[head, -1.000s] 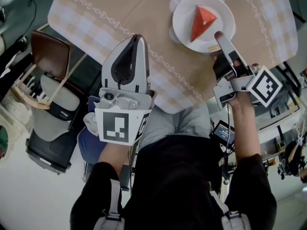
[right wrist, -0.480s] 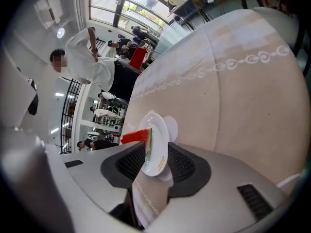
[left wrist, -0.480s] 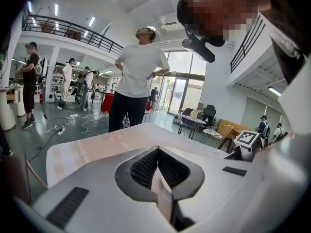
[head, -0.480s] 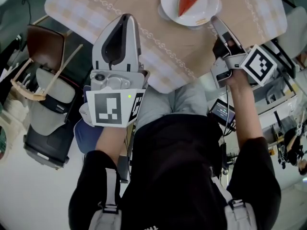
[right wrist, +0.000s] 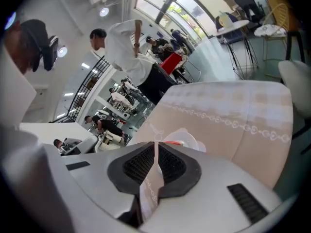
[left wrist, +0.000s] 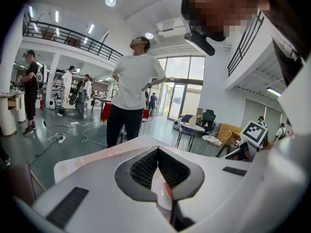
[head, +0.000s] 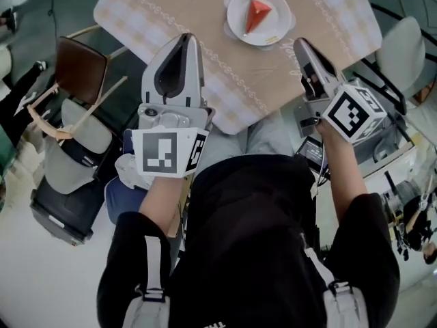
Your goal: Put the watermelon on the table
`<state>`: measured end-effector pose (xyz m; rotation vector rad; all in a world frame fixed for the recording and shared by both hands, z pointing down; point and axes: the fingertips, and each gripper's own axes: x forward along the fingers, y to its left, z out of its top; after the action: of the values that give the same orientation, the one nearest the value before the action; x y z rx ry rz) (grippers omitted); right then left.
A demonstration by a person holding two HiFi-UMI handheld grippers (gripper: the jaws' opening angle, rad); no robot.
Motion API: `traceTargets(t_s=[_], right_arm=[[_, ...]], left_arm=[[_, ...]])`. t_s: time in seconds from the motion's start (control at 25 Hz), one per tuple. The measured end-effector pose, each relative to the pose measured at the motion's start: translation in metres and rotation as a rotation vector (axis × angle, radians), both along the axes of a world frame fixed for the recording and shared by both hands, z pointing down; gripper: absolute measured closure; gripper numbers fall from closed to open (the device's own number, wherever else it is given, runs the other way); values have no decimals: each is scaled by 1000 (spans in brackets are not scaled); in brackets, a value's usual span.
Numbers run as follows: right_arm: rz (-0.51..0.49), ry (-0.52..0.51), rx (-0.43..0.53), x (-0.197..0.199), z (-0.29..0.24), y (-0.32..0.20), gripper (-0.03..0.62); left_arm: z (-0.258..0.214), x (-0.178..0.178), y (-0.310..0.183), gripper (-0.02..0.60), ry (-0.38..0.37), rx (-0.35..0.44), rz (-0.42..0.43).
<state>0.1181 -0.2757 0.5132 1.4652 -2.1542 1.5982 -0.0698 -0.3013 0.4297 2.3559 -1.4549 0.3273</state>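
Resting watermelon (head: 257, 15) on plate (head: 275, 27)

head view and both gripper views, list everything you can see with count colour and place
table: one, tan and white checked cloth, top of the head view
plate: one, white, on the table ahead of the grippers
watermelon slice: one, red, on the plate
brown chair: one, wooden frame, left of the table
white chair: one, right of the table
bystander: one, white shirt, standing beyond the table
other people: several, far back in the hall
left gripper: one, white and grey, jaws together, empty
right gripper: one, white and grey, jaws just been closing, nothing between them
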Motion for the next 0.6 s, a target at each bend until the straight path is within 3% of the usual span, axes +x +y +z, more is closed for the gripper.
traceTargets(t_s=[0.16,0.28,0.6], right_arm=[[-133,4,148,-19,-47,3,572],[-217,59,196,-27,-71,14,574],[-278,-7,312,-24,-126,13,576]], left_arm=[[-29,8,6,571,11,30,-13],[-51,14,13,571,4,47,-24],[-107,21,28,571,-37,113,-86]])
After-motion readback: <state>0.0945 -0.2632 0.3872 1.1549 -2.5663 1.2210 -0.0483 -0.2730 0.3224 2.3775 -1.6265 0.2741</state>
